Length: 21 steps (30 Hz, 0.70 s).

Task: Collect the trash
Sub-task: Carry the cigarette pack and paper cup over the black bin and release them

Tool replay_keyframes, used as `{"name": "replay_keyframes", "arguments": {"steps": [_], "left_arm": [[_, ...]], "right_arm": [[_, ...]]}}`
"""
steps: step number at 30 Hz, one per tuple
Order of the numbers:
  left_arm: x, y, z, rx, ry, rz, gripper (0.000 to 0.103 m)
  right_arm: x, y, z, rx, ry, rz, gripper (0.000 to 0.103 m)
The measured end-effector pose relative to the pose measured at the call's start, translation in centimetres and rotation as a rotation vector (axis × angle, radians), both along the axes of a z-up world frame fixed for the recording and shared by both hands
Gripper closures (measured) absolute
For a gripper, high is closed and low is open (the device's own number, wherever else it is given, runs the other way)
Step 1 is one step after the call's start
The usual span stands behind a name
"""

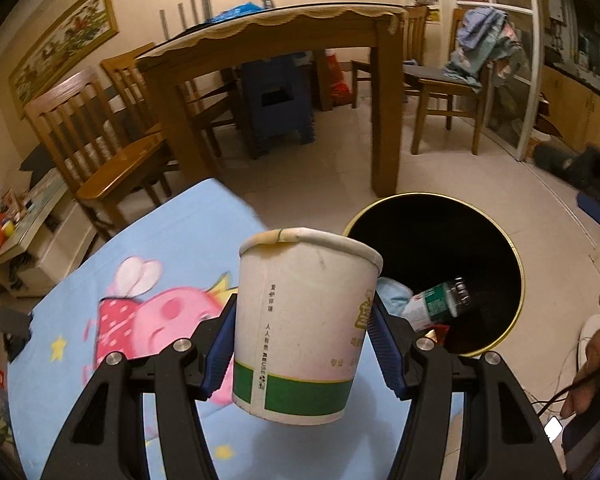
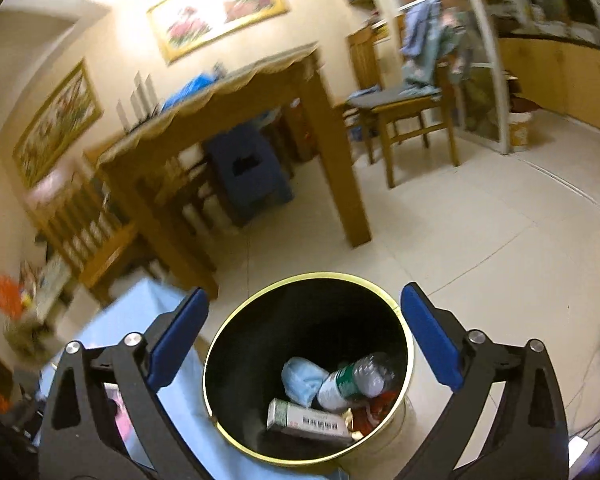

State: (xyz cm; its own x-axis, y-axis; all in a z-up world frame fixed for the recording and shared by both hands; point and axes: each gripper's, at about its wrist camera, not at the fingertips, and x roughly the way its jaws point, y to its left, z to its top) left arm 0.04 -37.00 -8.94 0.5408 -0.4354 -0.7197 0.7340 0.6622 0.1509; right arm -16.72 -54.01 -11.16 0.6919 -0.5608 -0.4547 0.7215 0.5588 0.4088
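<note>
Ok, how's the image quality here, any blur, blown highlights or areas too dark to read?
Left wrist view: sharp on the paper cup in the left gripper, but the trash bin interior is nearly black. Right wrist view: motion blur smears the dining table and chairs, the wall top left is overexposed; bin contents like the plastic bottle stay readable between the open right gripper.

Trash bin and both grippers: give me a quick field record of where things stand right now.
left gripper: shut on paper cup, upright, over the blue cartoon cloth
right gripper: open, empty, above the bin
trash bin: black, gold rim, on the floor beside the cloth
bin contents: plastic bottle, blue face mask, small carton, red wrapper
cup status: not yet in the bin
</note>
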Motion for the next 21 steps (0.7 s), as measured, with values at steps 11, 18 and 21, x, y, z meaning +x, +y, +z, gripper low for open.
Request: {"name": "replay_keyframes", "arguments": {"steps": [11, 18, 21], "left_arm": [[-1.4, -6.9, -1.6, 0.016, 0.012, -0.098, 0.043], [-0.7, -9.6, -2.9, 0.021, 0.063, -0.127, 0.040], [-0.4, -9.8, -3.1, 0.020, 0.075, -0.135, 0.040]], "right_arm": [[-4.9, -2.4, -0.1, 0.056, -0.140, -0.104, 0.006], [-6.2, -3.5, -0.8, 0.099, -0.167, -0.129, 0.006], [-6.1, -3.6, -0.8, 0.103, -0.163, -0.126, 0.006]]}}
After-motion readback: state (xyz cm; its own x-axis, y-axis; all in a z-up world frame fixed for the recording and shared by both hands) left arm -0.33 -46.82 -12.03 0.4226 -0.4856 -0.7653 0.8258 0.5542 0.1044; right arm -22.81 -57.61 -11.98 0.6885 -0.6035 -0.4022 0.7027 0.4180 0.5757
